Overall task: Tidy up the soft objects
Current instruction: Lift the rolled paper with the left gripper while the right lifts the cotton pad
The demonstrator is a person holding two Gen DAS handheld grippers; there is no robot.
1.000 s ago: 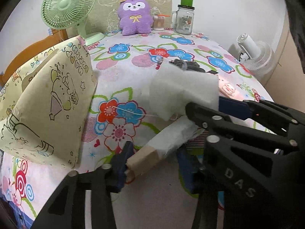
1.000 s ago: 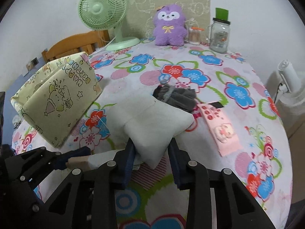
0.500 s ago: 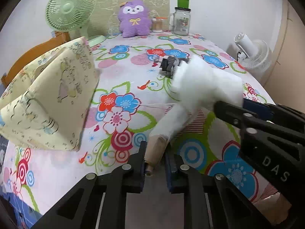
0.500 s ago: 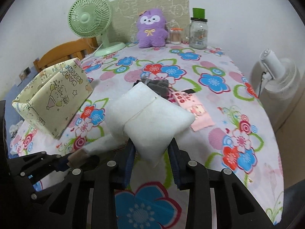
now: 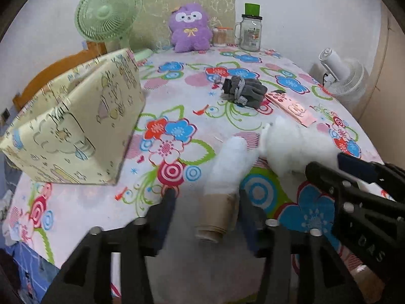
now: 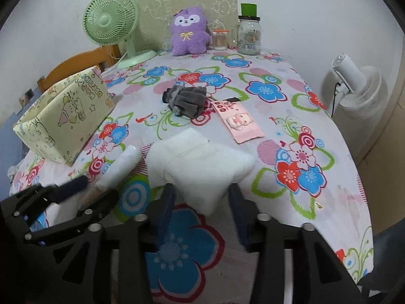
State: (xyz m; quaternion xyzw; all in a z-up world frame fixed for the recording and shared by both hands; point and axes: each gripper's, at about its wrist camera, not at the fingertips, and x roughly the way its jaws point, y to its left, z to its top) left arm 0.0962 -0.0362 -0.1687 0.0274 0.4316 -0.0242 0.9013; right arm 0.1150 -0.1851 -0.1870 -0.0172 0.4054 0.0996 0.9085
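Observation:
A white padded cushion (image 6: 202,162) lies on the flowered tablecloth (image 6: 291,116) near the front edge. Its near corner sits between the fingers of my right gripper (image 6: 201,190), whose jaws are opening and stand clear of it. Joined to the cushion's left side is a white roll (image 5: 227,167) with a brown cardboard-coloured end. That end lies between the fingers of my left gripper (image 5: 206,197), also opening, with a gap on the left side. Each gripper shows in the other's view: the right gripper (image 5: 329,162) and the left gripper (image 6: 97,187).
A cream cartoon-print box (image 6: 63,116) stands open at the left. Grey gloves (image 6: 184,98) and a pink flat pouch (image 6: 240,124) lie mid-table. At the back are a purple plush (image 6: 188,33), a green fan (image 6: 111,20) and a glass jar (image 6: 249,38). A white fan (image 6: 359,88) stands beside the table.
Both grippers were shut, the left on the roll's brown end and the right on the cushion's corner. Both have come apart, and cushion and roll now rest on the cloth nearer the front edge.

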